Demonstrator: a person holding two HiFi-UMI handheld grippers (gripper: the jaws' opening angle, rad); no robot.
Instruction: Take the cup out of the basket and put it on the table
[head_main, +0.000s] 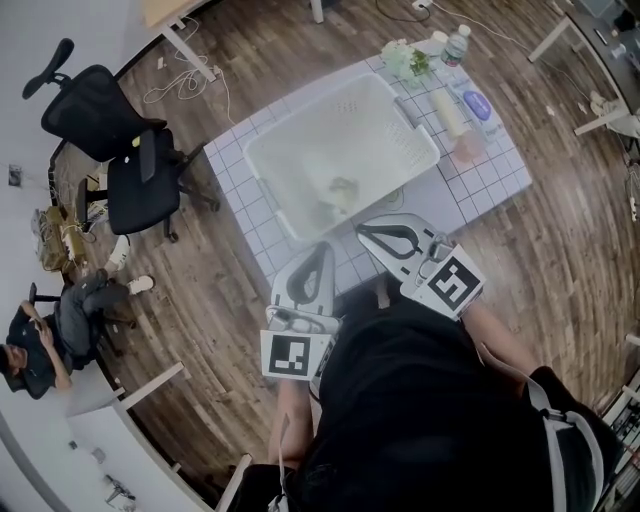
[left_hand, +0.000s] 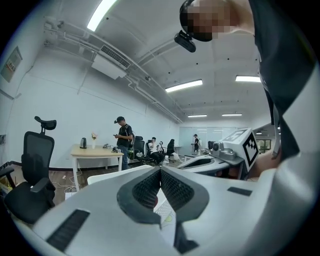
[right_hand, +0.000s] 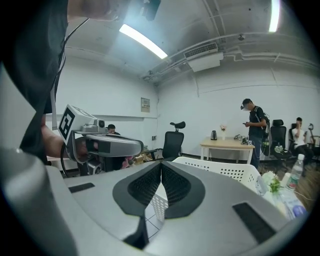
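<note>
The white perforated basket (head_main: 300, 130) stands on the white gridded table (head_main: 490, 180). A small dull cup (head_main: 344, 189) lies on the basket's floor near its near wall. My left gripper (head_main: 324, 248) is shut and empty, just short of the basket's near corner. My right gripper (head_main: 362, 231) is beside it, also shut and empty, at the same near wall. In the left gripper view the pads (left_hand: 150, 187) meet with nothing between them, and the right gripper (left_hand: 215, 156) shows to the right. In the right gripper view the basket (right_hand: 225, 171) lies ahead of the shut jaws.
A water bottle (head_main: 455, 45), a small plant (head_main: 406, 60), a pale cylinder (head_main: 449, 112) and a blue item (head_main: 478, 103) sit on the table's far right side. A black office chair (head_main: 125, 150) and a seated person (head_main: 50, 335) are at the left.
</note>
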